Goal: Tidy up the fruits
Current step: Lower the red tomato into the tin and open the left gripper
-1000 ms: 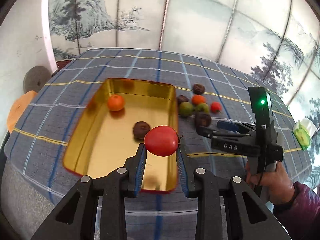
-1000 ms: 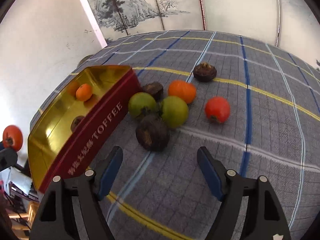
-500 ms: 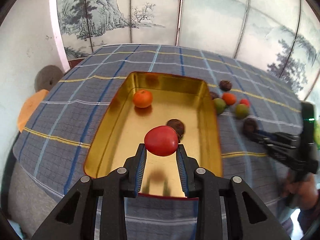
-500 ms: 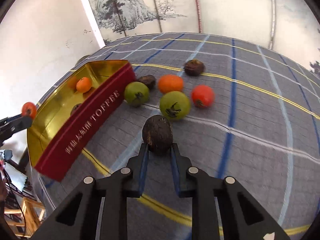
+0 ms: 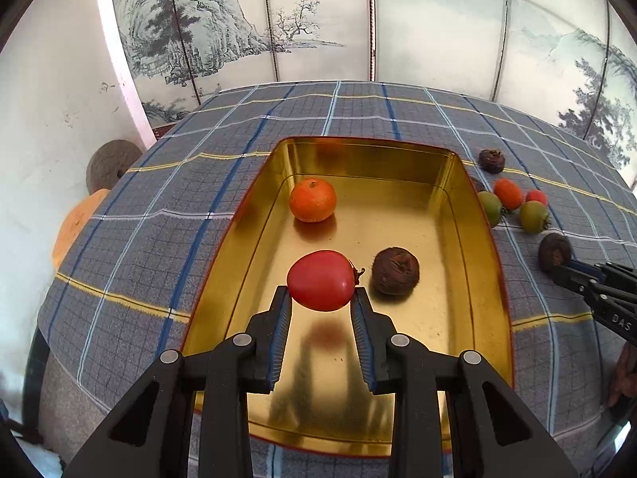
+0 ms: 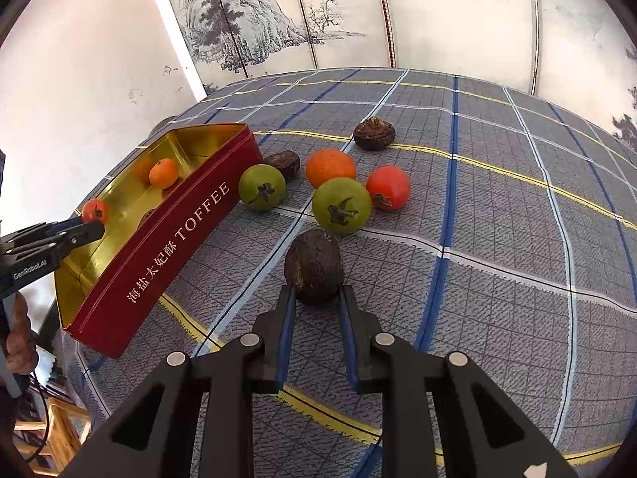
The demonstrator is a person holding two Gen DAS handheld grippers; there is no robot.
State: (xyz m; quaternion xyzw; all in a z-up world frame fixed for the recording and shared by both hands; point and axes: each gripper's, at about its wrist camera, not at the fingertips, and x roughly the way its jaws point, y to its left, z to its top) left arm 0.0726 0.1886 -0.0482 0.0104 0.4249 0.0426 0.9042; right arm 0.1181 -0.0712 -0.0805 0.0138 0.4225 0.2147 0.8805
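Left wrist view: my left gripper (image 5: pixel 321 294) was clenched on a red tomato (image 5: pixel 321 280), carried clear above the gold floor of the toffee tin (image 5: pixel 483 215), whose long axis ran from 6 to 12 o'clock. Bare floor lay directly beneath the tomato; a brown fruit (image 5: pixel 395 277) rested on the floor just beside it at 3 o'clock, and an orange (image 5: pixel 312 200) sat farther in at 12 o'clock. I judged the coming move to be a short drop and release onto that bare patch, keeping off the brown fruit. Right wrist view: my right gripper (image 6: pixel 317 294) was closed on a dark brown fruit (image 6: pixel 313 265) resting on the cloth; the tin lay at about 10 o'clock from it, red wall facing me, so this arm had the longer carry. Five loose fruits remained at 12 o'clock: two green tomatoes (image 6: pixel 341 205), an orange fruit (image 6: pixel 330 166), a red one (image 6: pixel 388 187) and two brown ones (image 6: pixel 374 133). Surface: a grey plaid tablecloth (image 6: pixel 497 239) over a round table. Room: white wall and painted landscape screens (image 5: pixel 239 32).
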